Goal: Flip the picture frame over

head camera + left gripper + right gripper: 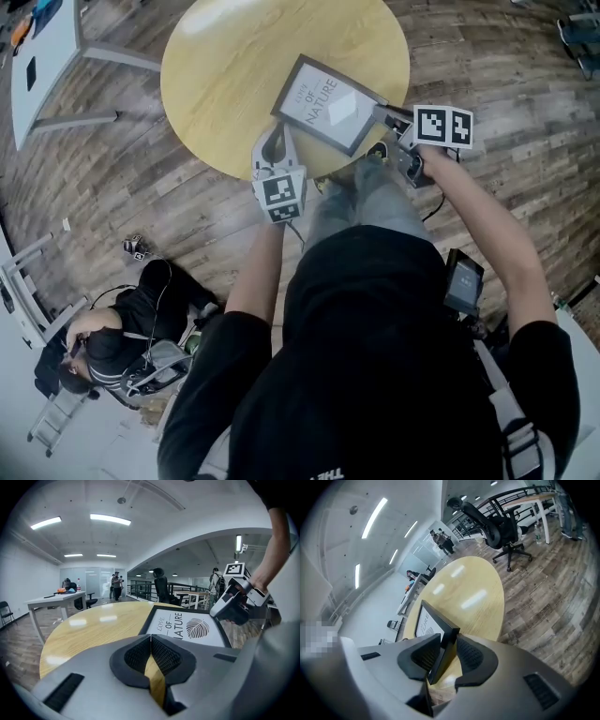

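Observation:
A black picture frame (328,103) lies print side up on the round wooden table (234,66), at its near right edge; the print reads "LOVE OF NATURE" (187,626). My right gripper (384,117) is at the frame's right edge. In the right gripper view the frame's corner (433,620) stands between the jaws of that gripper (445,653), with a slim gap at the right pad, so they are open around it. My left gripper (277,141) rests at the table's near edge, left of the frame, its pads (151,637) shut together on nothing.
A person (112,347) sits on the wooden floor at the lower left. A white desk (47,56) stands at the far left. A black office chair (501,527) and more desks stand beyond the table, with people far back.

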Motion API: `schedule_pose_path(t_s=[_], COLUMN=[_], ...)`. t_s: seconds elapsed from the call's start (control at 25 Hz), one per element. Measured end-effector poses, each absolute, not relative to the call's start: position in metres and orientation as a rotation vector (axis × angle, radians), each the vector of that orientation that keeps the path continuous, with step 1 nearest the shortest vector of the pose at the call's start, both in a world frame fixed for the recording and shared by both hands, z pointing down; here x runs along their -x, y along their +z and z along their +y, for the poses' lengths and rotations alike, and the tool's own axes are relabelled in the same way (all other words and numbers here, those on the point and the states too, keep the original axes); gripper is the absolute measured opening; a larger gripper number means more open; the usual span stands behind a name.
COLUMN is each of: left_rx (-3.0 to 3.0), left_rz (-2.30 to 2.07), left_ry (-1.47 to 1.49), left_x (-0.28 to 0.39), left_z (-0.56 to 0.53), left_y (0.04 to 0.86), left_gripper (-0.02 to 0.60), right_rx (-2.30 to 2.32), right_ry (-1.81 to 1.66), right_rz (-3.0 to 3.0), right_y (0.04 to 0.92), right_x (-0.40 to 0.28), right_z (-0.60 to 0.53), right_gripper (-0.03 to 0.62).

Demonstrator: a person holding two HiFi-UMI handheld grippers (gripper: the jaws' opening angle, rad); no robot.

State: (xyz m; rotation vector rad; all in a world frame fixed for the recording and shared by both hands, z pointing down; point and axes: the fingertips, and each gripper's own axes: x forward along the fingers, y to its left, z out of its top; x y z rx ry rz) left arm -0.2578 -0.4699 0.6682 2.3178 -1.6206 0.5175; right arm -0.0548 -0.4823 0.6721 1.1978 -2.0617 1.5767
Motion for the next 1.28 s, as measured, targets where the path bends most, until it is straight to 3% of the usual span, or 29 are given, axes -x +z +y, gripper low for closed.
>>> schedule_pose_path(t_s=[0.68,1.04,1.28], left_rx=[-2.315,-2.311,-2.306], left_rz=[-1.622,-1.624,-1.620], left_ry=[0.537,0.546,0.564], left_x=[0.257,0.254,0.250], left_z=[-0.469,-0.469,-0.471], left_y=[0.671,0.673,0.672], left_gripper=[0.023,0.023,0.023], right_rx=[-1.218,-1.007,-0.687], right_ry=[1.233,0.768,0.060], right_rz=[-1.946,-1.881,-1.758], right_y=[0.699,0.695,0.693], right_x=[0.051,0.073,0.093], right_z=[-0.488,-0.498,-0.496], right_gripper=[0.134,0.141,0.126])
